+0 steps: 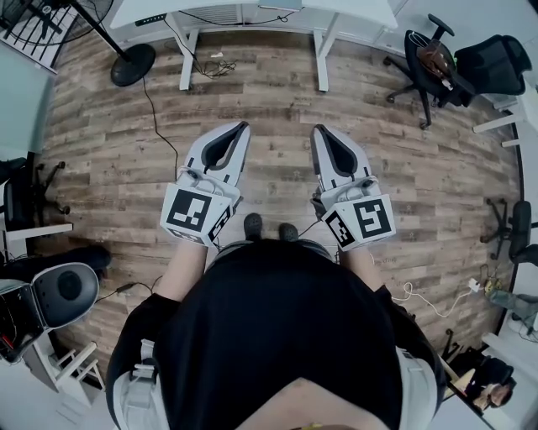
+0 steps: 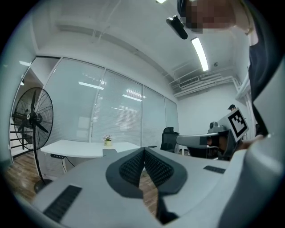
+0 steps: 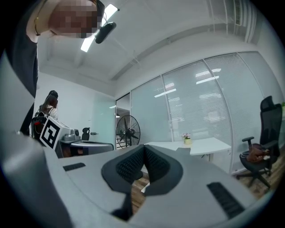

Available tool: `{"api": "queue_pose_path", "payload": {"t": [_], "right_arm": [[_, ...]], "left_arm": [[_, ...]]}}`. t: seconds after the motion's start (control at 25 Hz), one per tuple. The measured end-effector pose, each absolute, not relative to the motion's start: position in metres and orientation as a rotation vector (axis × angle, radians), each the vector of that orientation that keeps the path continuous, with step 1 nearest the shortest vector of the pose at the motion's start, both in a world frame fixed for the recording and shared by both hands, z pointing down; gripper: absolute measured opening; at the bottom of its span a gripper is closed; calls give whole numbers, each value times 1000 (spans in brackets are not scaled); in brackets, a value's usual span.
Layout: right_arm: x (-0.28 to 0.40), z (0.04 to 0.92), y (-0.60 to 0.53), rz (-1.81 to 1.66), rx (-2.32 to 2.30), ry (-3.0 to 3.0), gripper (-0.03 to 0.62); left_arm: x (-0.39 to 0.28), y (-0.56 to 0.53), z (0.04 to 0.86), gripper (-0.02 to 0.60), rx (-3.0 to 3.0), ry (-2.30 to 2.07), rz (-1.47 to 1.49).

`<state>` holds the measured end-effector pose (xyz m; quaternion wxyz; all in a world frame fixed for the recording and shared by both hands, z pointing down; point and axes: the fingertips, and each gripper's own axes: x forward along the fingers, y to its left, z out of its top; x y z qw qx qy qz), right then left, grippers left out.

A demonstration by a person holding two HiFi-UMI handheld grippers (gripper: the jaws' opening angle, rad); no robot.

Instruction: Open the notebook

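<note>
Left tongs (image 1: 243,125), right tongs (image 1: 318,129) (both closed) face desk (image 1: 336,10).

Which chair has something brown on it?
The black office chair just right of the white desk, with a brown bag on its seat. The other chairs carry nothing brown.

Left tongs (image 2: 144,150) pressed together (nothing between), white surface (image 2: 75,148) beyond with a small plant (image 2: 108,141), standing fan (image 2: 30,120) at left

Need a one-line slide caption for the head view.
Shut and empty, left gripper and right gripper held level above the wooden floor, facing a white desk; no notebook visible.
</note>
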<state>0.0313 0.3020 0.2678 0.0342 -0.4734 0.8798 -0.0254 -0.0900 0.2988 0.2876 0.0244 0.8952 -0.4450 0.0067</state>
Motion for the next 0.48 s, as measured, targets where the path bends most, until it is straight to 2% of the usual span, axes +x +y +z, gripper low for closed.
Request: {"api": "queue_pose_path", "payload": {"t": [0.48], "right_arm": [[-8,278,312,-84,-1484,2691,5]], "left_arm": [[-119,300,291,11,2796,-1277,-17]]}}
